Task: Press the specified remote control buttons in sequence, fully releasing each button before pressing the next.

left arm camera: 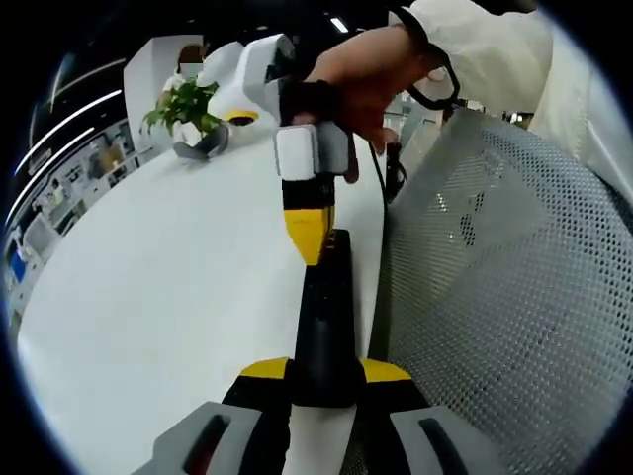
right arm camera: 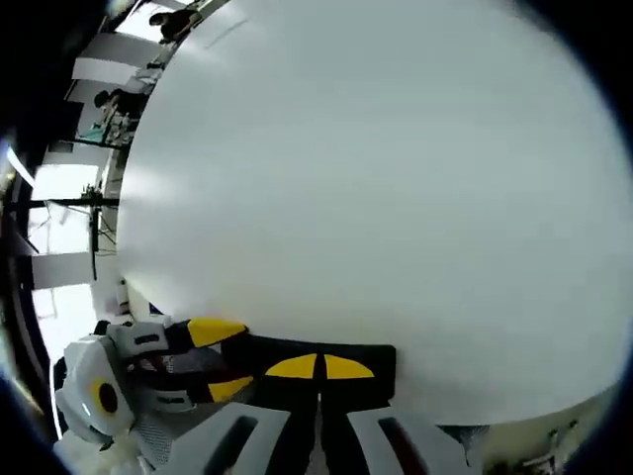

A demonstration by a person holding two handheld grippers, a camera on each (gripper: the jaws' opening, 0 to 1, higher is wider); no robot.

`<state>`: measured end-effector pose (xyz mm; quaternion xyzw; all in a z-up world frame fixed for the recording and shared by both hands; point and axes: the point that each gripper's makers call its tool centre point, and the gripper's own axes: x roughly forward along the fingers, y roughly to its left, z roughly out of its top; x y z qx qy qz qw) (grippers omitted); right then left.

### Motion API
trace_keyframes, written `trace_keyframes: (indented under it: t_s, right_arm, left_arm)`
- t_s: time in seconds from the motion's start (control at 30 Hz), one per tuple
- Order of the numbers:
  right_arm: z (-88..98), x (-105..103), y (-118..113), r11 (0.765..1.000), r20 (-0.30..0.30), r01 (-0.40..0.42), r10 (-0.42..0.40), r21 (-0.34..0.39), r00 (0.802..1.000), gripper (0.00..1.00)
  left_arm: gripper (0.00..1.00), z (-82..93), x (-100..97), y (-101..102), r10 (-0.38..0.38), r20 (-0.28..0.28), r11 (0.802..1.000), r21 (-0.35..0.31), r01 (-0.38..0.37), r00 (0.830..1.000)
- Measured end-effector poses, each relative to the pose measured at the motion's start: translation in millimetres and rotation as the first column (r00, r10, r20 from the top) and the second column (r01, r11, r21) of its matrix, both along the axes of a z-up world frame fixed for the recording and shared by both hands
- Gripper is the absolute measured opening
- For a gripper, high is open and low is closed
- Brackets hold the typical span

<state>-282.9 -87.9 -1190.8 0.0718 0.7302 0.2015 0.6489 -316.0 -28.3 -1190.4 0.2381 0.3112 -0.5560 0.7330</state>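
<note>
A long black remote control (left arm camera: 324,307) lies lengthwise on the white table (left arm camera: 168,287). Its near end is clamped between the yellow-tipped jaws of my left gripper (left arm camera: 324,371). My right gripper (left arm camera: 310,237), held by a person's hand (left arm camera: 366,69), comes down from above with its yellow tips shut together and resting on the remote's upper face. In the right gripper view, the right gripper (right arm camera: 318,367) is shut, its tips pressed against the remote (right arm camera: 381,371). The left gripper (right arm camera: 223,358) holds the remote's end at the left. The buttons are hidden.
A potted green plant (left arm camera: 188,114) stands at the table's far end. A grey mesh chair back (left arm camera: 495,297) rises close along the table's right edge. A dark cable (left arm camera: 394,168) hangs near the person's cream sleeve (left arm camera: 485,45). Wide bare tabletop (right arm camera: 376,178) stretches beyond the remote.
</note>
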Motion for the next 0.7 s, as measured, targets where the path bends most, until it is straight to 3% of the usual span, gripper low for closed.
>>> trace_keyframes:
  t_s: [0.1,0.17,0.33,0.5,0.6,0.7]
  right_arm:
    - [0.6,-1.6,1.5,0.994,0.036,-0.086,0.088,-0.064,0.995,0.00]
    - [0.8,-2.7,2.4,0.981,0.056,-0.182,0.186,-0.074,0.981,0.00]
    - [0.8,-2.0,0.9,0.987,0.104,-0.151,0.156,-0.058,0.982,0.00]
    - [3.0,-0.4,1.2,0.996,0.171,-0.064,0.053,0.063,0.984,0.00]
    - [3.4,-0.3,-0.3,0.994,0.179,-0.004,-0.016,0.111,0.984,0.00]
    - [4.1,-1.7,-1.5,0.992,0.182,-0.006,-0.017,0.125,0.983,0.00]
  left_arm:
    - [0.25,0.0,0.0,0.0,-0.001,0.000,1.000,0.000,0.001,1.000]
    - [0.25,0.0,0.0,0.0,-0.003,-0.001,1.000,0.000,0.003,1.000]
    - [0.25,0.1,0.1,0.0,-0.003,-0.001,1.000,-0.001,0.003,1.000]
    - [0.25,0.2,0.2,0.0,-0.005,0.000,1.000,-0.001,0.005,1.000]
    - [0.25,0.2,0.2,0.0,-0.007,0.000,1.000,-0.001,0.007,1.000]
    - [0.25,0.2,0.1,0.0,-0.007,0.000,1.000,0.000,0.007,1.000]
